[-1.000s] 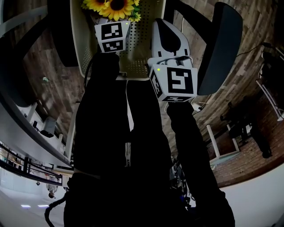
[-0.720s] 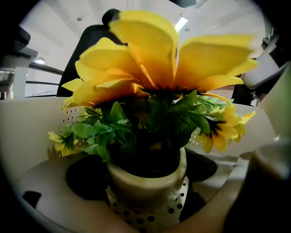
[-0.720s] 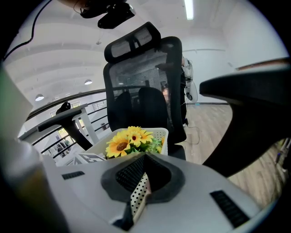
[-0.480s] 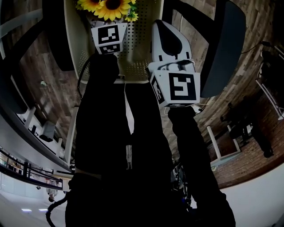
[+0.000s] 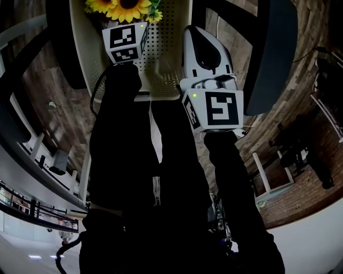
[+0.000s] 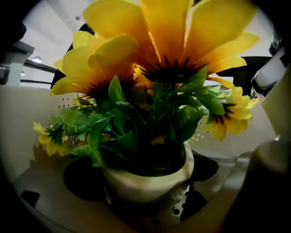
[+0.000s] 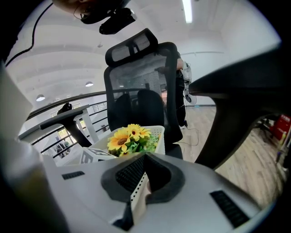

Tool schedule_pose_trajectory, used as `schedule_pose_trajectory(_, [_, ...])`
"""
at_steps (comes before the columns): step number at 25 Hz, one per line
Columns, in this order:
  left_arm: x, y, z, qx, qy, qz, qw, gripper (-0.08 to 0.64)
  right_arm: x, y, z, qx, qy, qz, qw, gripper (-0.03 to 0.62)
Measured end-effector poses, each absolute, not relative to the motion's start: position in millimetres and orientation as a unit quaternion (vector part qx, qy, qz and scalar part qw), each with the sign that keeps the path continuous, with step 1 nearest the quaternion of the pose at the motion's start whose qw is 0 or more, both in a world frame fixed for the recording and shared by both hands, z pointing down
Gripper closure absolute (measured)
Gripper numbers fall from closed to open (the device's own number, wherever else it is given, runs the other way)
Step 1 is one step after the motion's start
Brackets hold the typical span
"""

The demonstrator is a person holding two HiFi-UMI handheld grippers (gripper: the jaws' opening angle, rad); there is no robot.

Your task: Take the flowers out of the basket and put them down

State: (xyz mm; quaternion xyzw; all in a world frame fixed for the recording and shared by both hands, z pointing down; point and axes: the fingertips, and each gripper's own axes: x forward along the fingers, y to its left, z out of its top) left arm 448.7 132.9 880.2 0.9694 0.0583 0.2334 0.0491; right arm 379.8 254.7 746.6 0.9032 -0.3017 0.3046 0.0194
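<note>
Yellow sunflowers (image 6: 168, 59) stand in a small white pot (image 6: 145, 179), close up in the left gripper view. My left gripper (image 6: 145, 186) is shut on the pot, a dark pad on each side. In the head view the flowers (image 5: 123, 6) show at the top edge, just beyond my left gripper (image 5: 124, 32), inside the white perforated basket (image 5: 161, 59). My right gripper (image 5: 192, 37) is shut on the basket's right rim. In the right gripper view that thin perforated rim (image 7: 136, 195) sits pinched in my right gripper (image 7: 138, 182), with the flowers (image 7: 127, 139) behind it.
A black office chair (image 7: 141, 77) stands behind the basket, and its dark parts (image 5: 268, 53) flank the basket in the head view. The person's dark clothing (image 5: 144, 176) fills the middle. A desk edge (image 5: 21, 139) runs at left over wood flooring (image 5: 300, 107).
The left gripper and the flowers have shifted up and left in the head view. The right gripper stays clamped on the basket rim.
</note>
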Motion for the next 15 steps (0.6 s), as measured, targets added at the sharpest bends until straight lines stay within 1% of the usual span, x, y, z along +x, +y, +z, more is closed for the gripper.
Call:
schedule_pose_trajectory(7, [444, 139, 867, 0.971, 0.064, 0.229, 0.039, 0.051, 378, 258, 741, 0.905, -0.303, 0.298, 0.029, 0.580])
schedule_pose_trajectory(15, [432, 128, 806, 0.980, 0.037, 0.189, 0.047, 0.051, 368, 253, 717, 0.906, -0.307, 0.289, 0.034, 0.580])
